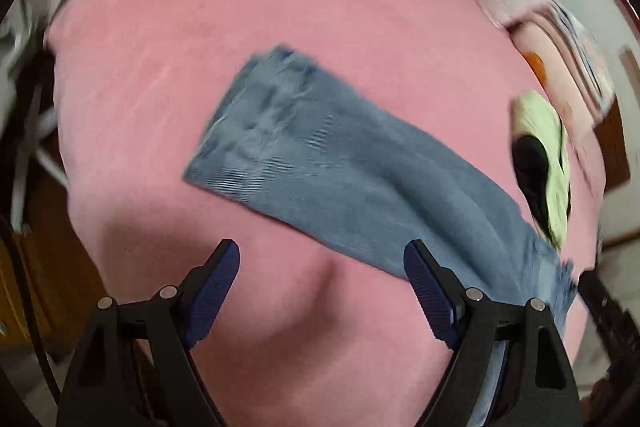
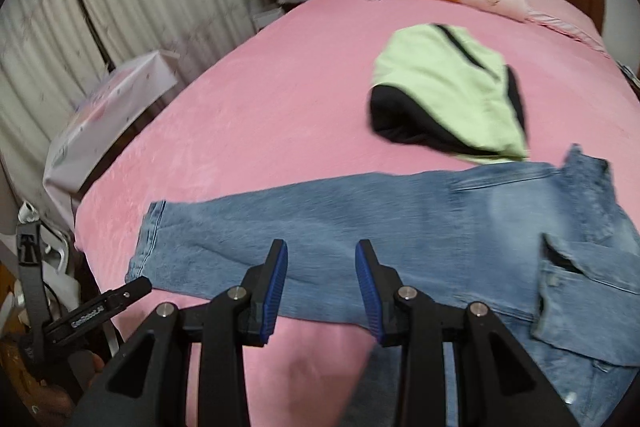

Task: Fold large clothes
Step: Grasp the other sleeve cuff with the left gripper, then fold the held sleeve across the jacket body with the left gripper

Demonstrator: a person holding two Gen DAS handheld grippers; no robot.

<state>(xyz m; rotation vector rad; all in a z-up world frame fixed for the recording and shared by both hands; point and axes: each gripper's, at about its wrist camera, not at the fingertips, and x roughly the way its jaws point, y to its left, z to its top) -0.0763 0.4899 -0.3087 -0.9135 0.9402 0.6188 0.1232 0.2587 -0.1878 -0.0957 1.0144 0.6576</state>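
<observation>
A pair of faded blue denim jeans (image 2: 360,227) is lying lengthwise across the near edge of the pink plush bedspread (image 2: 260,99), the legs stacked one on the other, the hem pointing toward nine o'clock in the right wrist view and the waistband bunching toward three o'clock. In the left wrist view the same garment is running from the hem near ten o'clock down to five o'clock.

The left gripper (image 1: 322,259) is hanging above the bedspread with its blue-padded jaws spread wide and nothing between them; its right-hand finger is sitting in front of the jeans' near edge. The right gripper (image 2: 322,255) is hovering over the middle of the legs, jaws partly apart and pinching nothing.

By my judgement, the lengthwise fold is already lying in place and the crosswise fold is coming up. That is calling for one gripper to be taking the hem at nine o'clock and the other to be steadying or taking the waistband, then bringing the ends together.

A folded lime-green and black garment (image 2: 448,87) is resting beyond the jeans toward one o'clock, just beside the waistband end.
</observation>
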